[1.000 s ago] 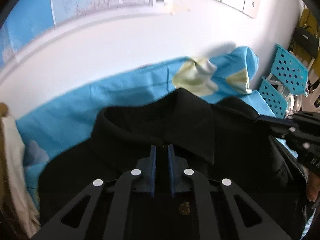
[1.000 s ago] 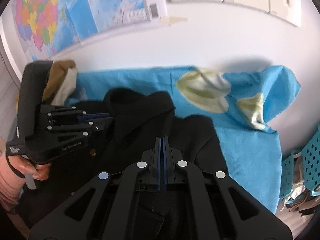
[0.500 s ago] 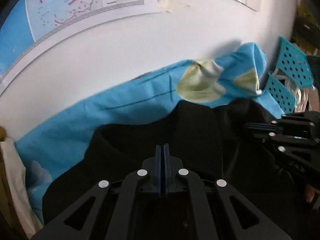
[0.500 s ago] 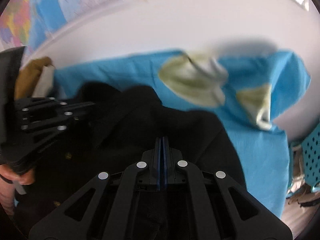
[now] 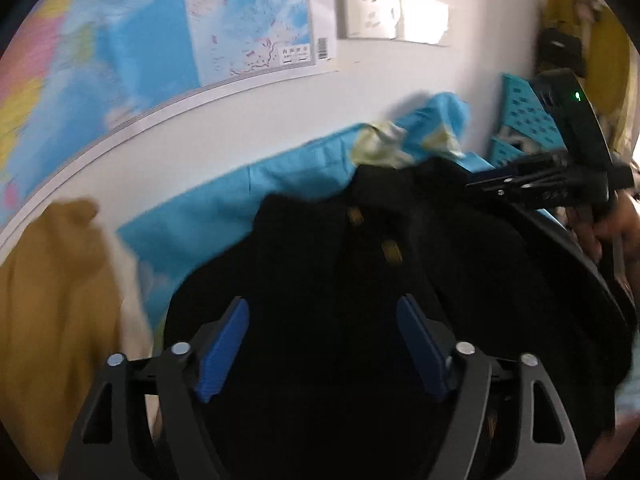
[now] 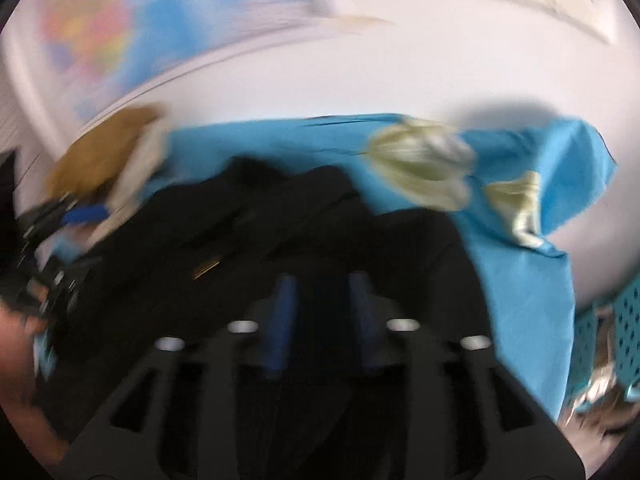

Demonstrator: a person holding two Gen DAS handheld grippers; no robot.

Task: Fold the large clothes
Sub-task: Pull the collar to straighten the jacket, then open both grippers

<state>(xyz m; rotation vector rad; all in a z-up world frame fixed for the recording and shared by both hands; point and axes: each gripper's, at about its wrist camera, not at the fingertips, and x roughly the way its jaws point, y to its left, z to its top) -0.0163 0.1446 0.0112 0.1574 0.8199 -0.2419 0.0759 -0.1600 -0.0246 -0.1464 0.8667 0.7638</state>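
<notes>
A black coat (image 5: 360,264) with brass buttons lies bunched on a blue sheet (image 5: 224,208). My left gripper (image 5: 322,316) is wide open just above the coat, holding nothing. In the right wrist view, which is blurred, the coat (image 6: 304,224) fills the middle and my right gripper (image 6: 322,284) is open over it with a clear gap between its blue pads. The right gripper also shows in the left wrist view (image 5: 532,184) at the coat's right side. The left gripper shows in the right wrist view (image 6: 68,216) at the coat's left edge.
A mustard and cream garment (image 5: 52,304) lies left of the coat. Pale green patches (image 6: 424,168) sit on the sheet by the white wall. A map (image 5: 160,28) and sockets (image 5: 384,12) hang above. Teal perforated baskets (image 5: 524,120) stand at the right.
Both grippers were shut half a second ago and have opened, letting go of the coat. The coat now lies more bunched. Both cameras swung, the left one leftwards towards the mustard garment.
</notes>
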